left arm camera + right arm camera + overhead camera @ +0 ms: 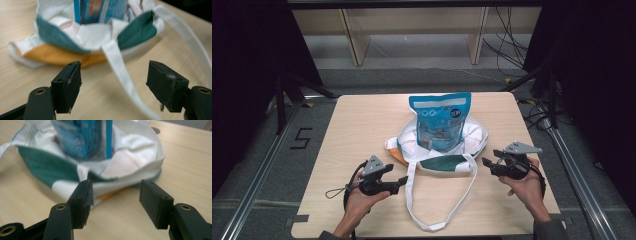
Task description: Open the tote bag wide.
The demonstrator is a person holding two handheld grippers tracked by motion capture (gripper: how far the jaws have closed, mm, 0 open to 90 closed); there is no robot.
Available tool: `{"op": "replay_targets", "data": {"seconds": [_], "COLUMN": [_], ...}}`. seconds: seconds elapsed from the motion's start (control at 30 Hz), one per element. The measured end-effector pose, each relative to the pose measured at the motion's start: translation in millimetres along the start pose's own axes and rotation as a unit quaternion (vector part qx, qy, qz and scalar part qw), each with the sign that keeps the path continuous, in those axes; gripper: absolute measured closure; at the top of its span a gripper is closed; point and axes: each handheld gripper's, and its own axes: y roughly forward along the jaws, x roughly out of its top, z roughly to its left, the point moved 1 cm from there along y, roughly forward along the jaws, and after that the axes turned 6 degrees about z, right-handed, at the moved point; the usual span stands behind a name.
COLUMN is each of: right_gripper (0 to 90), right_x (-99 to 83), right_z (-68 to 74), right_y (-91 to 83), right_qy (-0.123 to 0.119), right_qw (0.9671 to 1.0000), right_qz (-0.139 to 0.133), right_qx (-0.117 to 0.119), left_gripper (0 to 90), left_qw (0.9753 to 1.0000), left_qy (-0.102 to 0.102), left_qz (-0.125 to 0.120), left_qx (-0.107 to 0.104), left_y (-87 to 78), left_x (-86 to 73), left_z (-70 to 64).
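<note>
Cloth tote bag [439,152] sits slumped near the middle of the light wooden desk [362,125], slightly toward the far edge. Fabric mostly white, with dark green panels along the near rim and an orange patch low on its left side. Bag is collapsed around its contents, mouth open and crumpled. A blue snack pouch [441,121] stands upright inside, rising well above the rim; printed with white labels and small pictures, text too small to read. One long white strap [432,220] loops out from the bag's near side across the desk toward the person, lying flat in a narrow U. Left hand-held gripper [402,181] is held just above the desk, near the bag's left front and just left of the strap; the left gripper view shows its jaws set wide apart, nothing between them, with the strap [120,67] running across the desk ahead and the green and orange cloth [62,47] beyond. Right hand-held gripper [486,162] sits just beside the bag's right front; the right gripper view shows its jaws wide as well, empty, aimed at the green-and-white rim [107,173] close ahead, not touching it.
</note>
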Motion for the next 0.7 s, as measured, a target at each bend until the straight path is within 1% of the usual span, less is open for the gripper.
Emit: {"op": "replay_targets", "data": {"seconds": [0.03,0.07,0.1,0.13,0.17,0.2,0.23,0.27,0.3,0.33,0.37,0.4,0.43,0.47,0.5,0.53,0.57,0.6,0.63,0.67,0.7], "right_gripper": [43.6,43.5,43.1,43.0,42.7,42.6,42.5,42.4,42.1,41.7,41.7,40.7,40.7,39.9,39.4,38.9,38.3,37.7,37.5,37.5,37.4], "right_x": [0.0,-5.2,-10.1,-14.6,-25.4,-30.4,-35.7,-40.2,-44.6,-48.9,-48.9,-56.1,-56.1,-59.1,-61.6,-64.8,-66.8,-70.8,-72.0,-72.0,-73.7], "right_z": [0.0,4.1,6.3,6.6,12.4,13.2,14.4,13.3,13.9,16.4,16.4,18.2,18.2,18.5,15.4,18.7,16.8,17.6,18.0,18.0,21.0], "right_y": [0.0,-4.6,-7.8,-10.1,-14.8,-16.6,-18.4,-19.8,-21.8,-24.4,-24.4,-27.8,-27.8,-29.6,-29.6,-31.2,-31.0,-32.7,-34.5,-34.5,-35.3], "right_qy": [0.000,0.006,0.000,-0.012,0.000,-0.001,-0.001,-0.008,-0.009,0.003,0.003,0.010,0.010,0.011,-0.007,0.008,-0.003,-0.005,-0.006,-0.006,0.010], "right_qw": [1.0000,1.0000,0.9999,0.9999,0.9999,0.9998,0.9996,0.9996,0.9995,0.9992,0.9992,0.9989,0.9989,0.9988,0.9988,0.9984,0.9987,0.9984,0.9982,0.9982,0.9980], "right_qz": [0.000,0.007,0.011,0.011,0.016,0.020,0.027,0.028,0.029,0.041,0.041,0.046,0.046,0.047,0.048,0.055,0.050,0.054,0.059,0.059,0.061], "right_qx": [0.000,-0.003,-0.006,-0.005,0.001,0.003,0.004,0.005,-0.001,0.006,0.006,0.005,0.005,0.007,0.008,0.007,0.009,0.014,0.012,0.012,0.010], "left_gripper": [26.9,26.3,25.7,25.5,25.0,24.4,24.2,24.1,23.9,23.9,23.7,23.3,23.1,23.1,23.2,22.9,22.5,22.5,22.5,22.6,22.6], "left_qw": [0.9999,0.9999,0.9999,0.9999,0.9998,0.9996,0.9998,0.9997,0.9997,0.9997,0.9997,0.9996,0.9996,0.9997,0.9997,0.9994,0.9995,0.9988,0.9994,0.9994,0.9992], "left_qy": [0.006,0.005,0.003,0.004,0.005,0.008,-0.004,-0.003,0.004,-0.002,-0.002,0.010,0.010,0.005,0.005,0.013,0.011,0.022,0.013,0.013,0.011], "left_qz": [0.008,0.009,0.014,0.016,0.016,0.024,0.020,0.020,0.023,0.023,0.023,0.026,0.026,0.024,0.023,0.031,0.029,0.044,0.031,0.031,0.039], "left_qx": [0.004,0.007,0.004,0.003,0.007,0.010,0.008,0.011,0.008,0.008,0.008,0.007,0.007,0.008,0.005,0.007,0.007,0.006,0.006,0.006,0.005], "left_y": [-2.4,-4.1,-6.0,-7.8,-9.4,-13.4,-13.5,-14.5,-15.4,-16.1,-16.1,-17.1,-17.1,-16.9,-16.5,-17.7,-17.3,-18.4,-16.1,-16.1,-16.2], "left_x": [-5.0,-9.4,-13.0,-15.9,-18.1,-21.6,-23.4,-24.7,-25.5,-26.9,-26.9,-28.9,-28.9,-30.3,-31.7,-32.6,-33.3,-35.0,-35.4,-35.4,-36.2], "left_z": [0.3,0.1,0.4,0.7,0.4,0.1,-2.3,-3.8,-4.3,-6.3,-6.3,-7.3,-7.3,-9.6,-10.6,-11.1,-13.1,-13.5,-15.7,-15.7,-15.7]}}
